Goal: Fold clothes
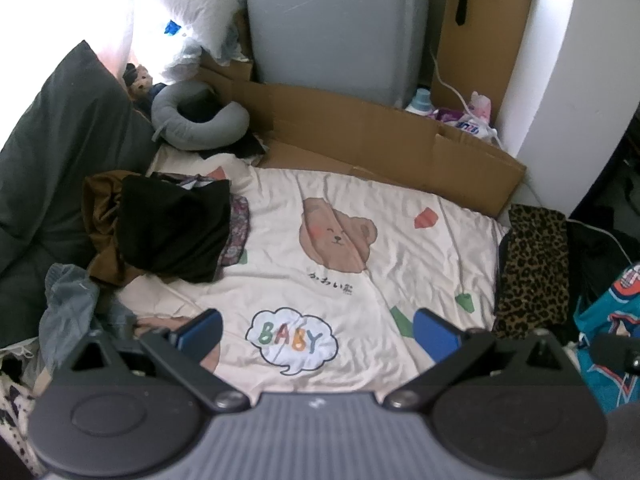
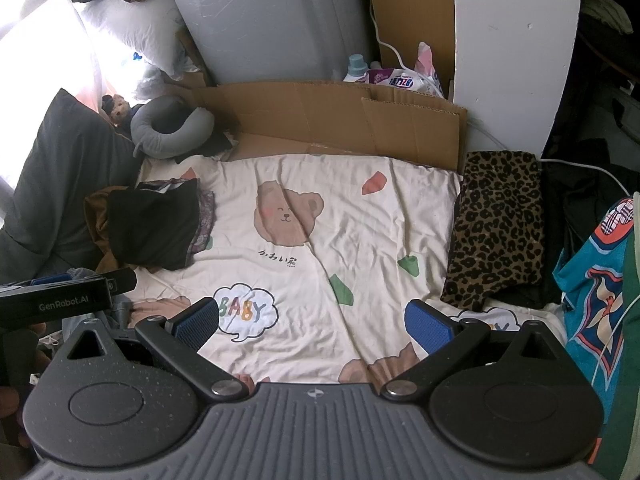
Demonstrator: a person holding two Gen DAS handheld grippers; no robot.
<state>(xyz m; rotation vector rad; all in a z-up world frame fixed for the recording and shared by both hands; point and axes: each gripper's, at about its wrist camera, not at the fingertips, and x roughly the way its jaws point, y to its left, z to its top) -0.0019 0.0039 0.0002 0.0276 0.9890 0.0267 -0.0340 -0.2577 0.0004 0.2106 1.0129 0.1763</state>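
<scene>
A heap of unfolded clothes (image 1: 168,224) (image 2: 152,228), black on top with brown and patterned pieces under it, lies at the left of a cream bear-print sheet (image 1: 360,264) (image 2: 360,232). A folded leopard-print garment (image 1: 534,272) (image 2: 498,232) rests at the sheet's right edge. Crumpled denim (image 1: 68,308) lies at the near left. My left gripper (image 1: 318,334) hovers open over the "BABY" print with nothing between its blue pads. My right gripper (image 2: 312,322) is open too, above the near part of the sheet, holding nothing. The left gripper's body (image 2: 60,300) shows at the right wrist view's left edge.
Flat cardboard (image 1: 380,140) (image 2: 340,120) lines the back of the bed before a grey cabinet (image 1: 336,24). A grey neck pillow (image 1: 200,120) and a dark pillow (image 1: 52,152) sit at the left. A teal printed bag (image 2: 596,300) stands at the right, near a white cable.
</scene>
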